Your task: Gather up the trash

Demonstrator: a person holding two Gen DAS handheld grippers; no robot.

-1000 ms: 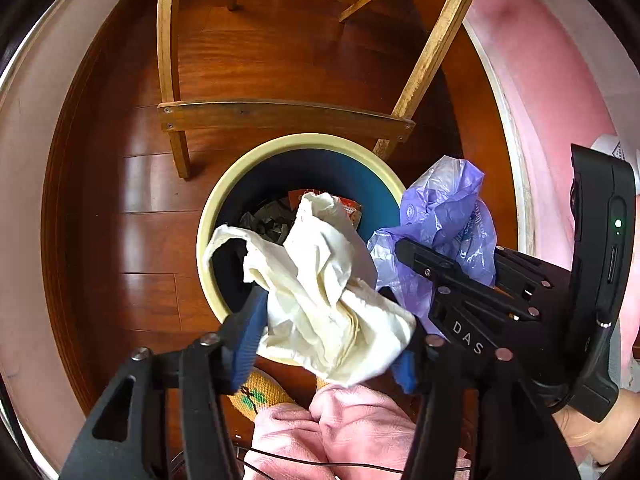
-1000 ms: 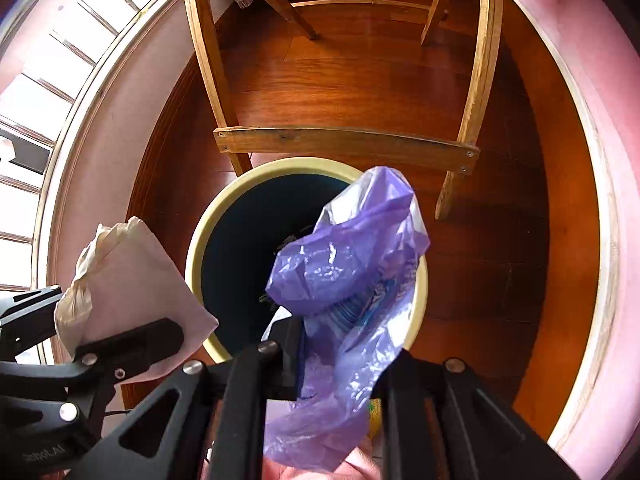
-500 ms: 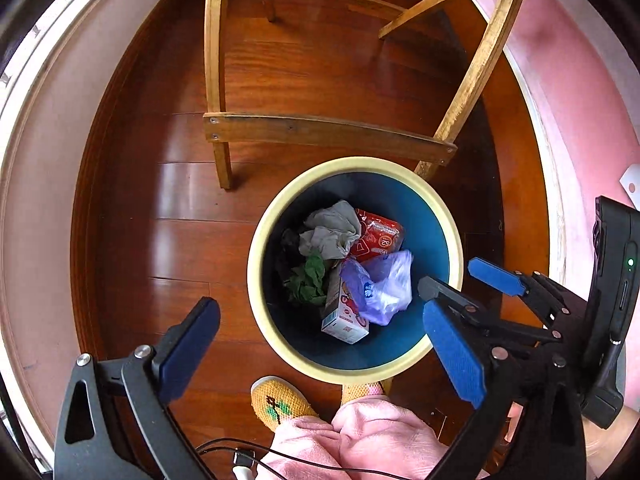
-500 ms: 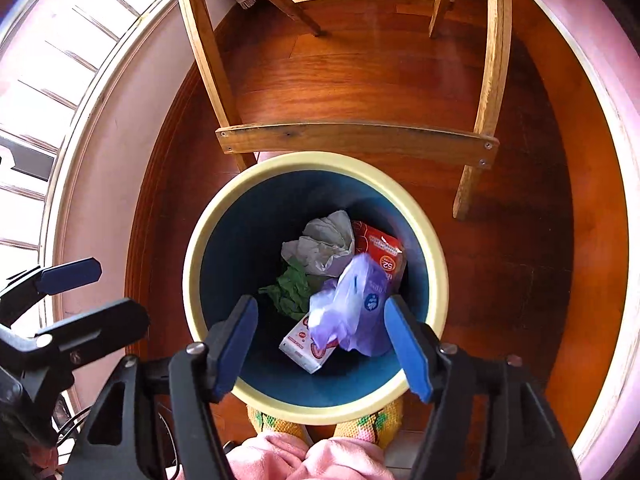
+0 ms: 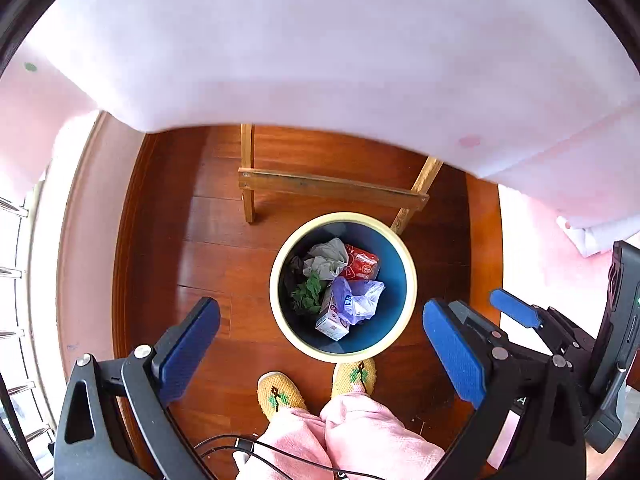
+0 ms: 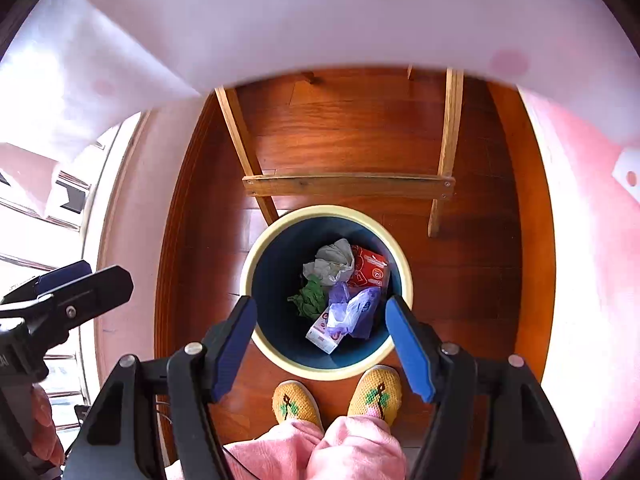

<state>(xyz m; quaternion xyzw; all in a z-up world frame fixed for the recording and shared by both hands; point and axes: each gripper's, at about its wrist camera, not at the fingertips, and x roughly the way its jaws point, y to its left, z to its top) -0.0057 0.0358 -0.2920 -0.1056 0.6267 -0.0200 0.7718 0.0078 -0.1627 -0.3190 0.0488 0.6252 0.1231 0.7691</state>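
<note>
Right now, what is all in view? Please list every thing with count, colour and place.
bin: 1, blue inside, cream rim, on the floor before the feet
grey wad: 1, grey-white, in the bin, far side
red pack: 1, red, in the bin, right of the wad
green scrap: 1, green, in the bin, left
purple bag: 1, purple, in the bin, on the carton
carton: 1, white and pink, in the bin, near side
wooden frame: 1, light wood, behind the bin
floor: 1, red-brown wood
cloth: 1, white-pink, above, across the top
slippers: 2, yellow, near the bin
left gripper: 1, black, blue pads, open
right gripper: 1, black, blue pads, open
</note>
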